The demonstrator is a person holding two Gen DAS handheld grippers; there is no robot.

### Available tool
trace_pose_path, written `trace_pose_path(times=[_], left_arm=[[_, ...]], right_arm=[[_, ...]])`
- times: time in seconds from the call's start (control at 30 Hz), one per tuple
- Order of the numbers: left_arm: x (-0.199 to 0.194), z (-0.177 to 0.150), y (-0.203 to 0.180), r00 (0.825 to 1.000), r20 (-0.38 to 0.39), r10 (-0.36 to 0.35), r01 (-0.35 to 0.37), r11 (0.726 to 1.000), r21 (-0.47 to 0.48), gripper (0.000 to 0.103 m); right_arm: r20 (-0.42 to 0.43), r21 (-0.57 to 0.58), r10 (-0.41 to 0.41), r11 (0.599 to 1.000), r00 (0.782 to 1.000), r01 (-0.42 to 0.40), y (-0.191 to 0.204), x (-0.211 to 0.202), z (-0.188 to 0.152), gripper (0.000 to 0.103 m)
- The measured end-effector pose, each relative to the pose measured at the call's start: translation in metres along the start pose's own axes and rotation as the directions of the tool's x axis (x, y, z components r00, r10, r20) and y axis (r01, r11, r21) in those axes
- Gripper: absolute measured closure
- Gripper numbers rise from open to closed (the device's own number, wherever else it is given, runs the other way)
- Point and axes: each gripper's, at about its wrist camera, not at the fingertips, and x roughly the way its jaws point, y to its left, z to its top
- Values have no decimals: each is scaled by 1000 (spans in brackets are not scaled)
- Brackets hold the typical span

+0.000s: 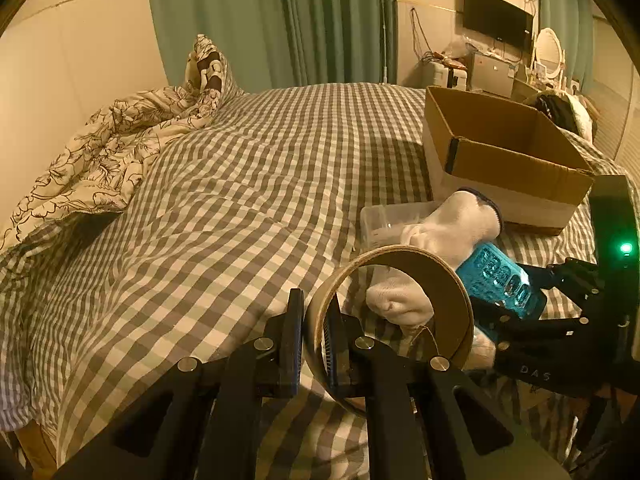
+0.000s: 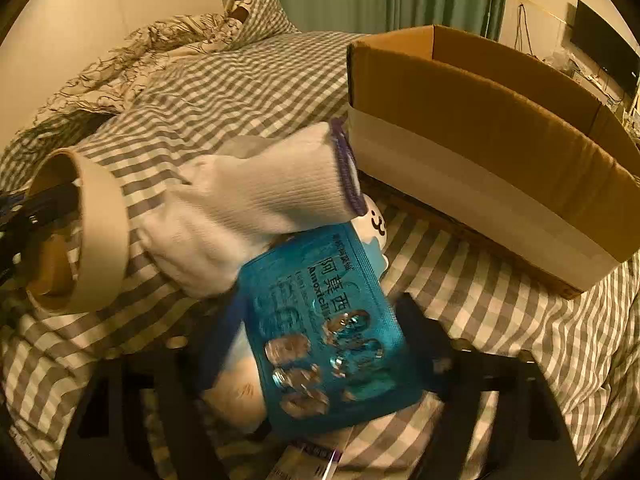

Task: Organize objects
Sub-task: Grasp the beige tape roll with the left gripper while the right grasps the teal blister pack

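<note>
The left gripper [image 1: 316, 320] is closed tight on the thin wall of a brown tape ring [image 1: 400, 304], one finger inside the ring and one outside. The ring is round and hollow like a hoop, and it is held just above the checked bed cover [image 1: 240, 184]. Right beside it lies a white sock [image 2: 256, 208] with a purple edge, bunched up over a small pile. A blue pill sheet [image 2: 332, 340] with shiny round bubbles sits between the two fingers of the right gripper [image 2: 320, 344]. The picture is blurry there, so I cannot tell if the fingers press on the sheet or not. Behind the pile stands an open cardboard box [image 2: 480, 152] with a white band along its bottom. A clear plastic tub [image 1: 384, 220] peeks out from under the sock. A flowery blanket [image 1: 100, 152] lies crumpled far off on the bed. A small white thing with a printed face [image 2: 376, 224] is mostly hidden under the sock and the sheet.
</note>
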Motion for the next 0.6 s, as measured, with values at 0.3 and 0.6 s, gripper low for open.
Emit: trace_pose_path(times=[0.3, 0.6], left_arm=[[-27, 0, -14, 999, 37, -30, 29, 999, 13, 94], [-70, 28, -35, 988, 128, -90, 85, 995, 47, 94]], right_arm=[[82, 24, 27, 999, 996, -29, 3, -62, -13, 92], [231, 23, -13, 1000, 973, 8, -5, -149, -4, 95]])
